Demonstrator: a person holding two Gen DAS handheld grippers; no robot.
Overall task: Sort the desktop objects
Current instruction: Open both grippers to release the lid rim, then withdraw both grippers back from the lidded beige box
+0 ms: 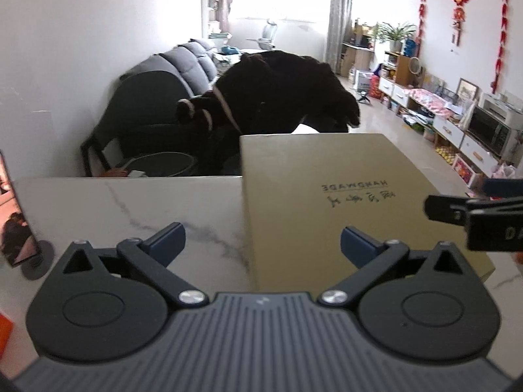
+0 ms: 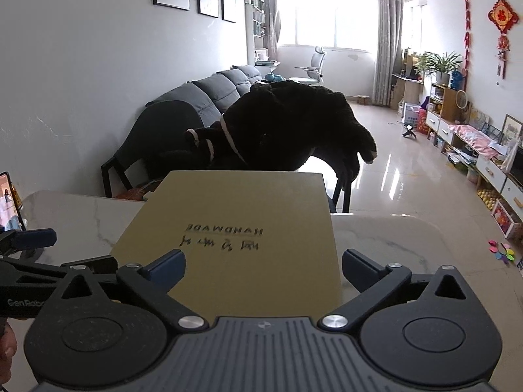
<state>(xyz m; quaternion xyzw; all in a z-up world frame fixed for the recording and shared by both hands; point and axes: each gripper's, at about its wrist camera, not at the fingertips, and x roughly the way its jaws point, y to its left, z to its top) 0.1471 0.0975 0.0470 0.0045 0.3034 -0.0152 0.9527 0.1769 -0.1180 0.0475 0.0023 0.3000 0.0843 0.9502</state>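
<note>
A flat tan box (image 1: 327, 202) printed "HANDMADE" lies on the white marble table (image 1: 114, 215), reaching its far edge. My left gripper (image 1: 261, 245) hovers open over the box's near left corner, nothing between its blue pads. In the right wrist view the same box (image 2: 235, 228) lies straight ahead. My right gripper (image 2: 263, 268) stands open above the box's near edge, its pads not touching it. The right gripper's finger (image 1: 457, 212) pokes in at the right of the left wrist view; the left gripper's finger (image 2: 29, 238) shows at the left of the right wrist view.
A phone on a round stand (image 1: 19, 235) stands at the table's left edge. Something orange (image 1: 5, 336) lies at the near left. Beyond the table a chair draped in a black coat (image 2: 287, 124), a grey sofa (image 2: 209, 94) and open floor.
</note>
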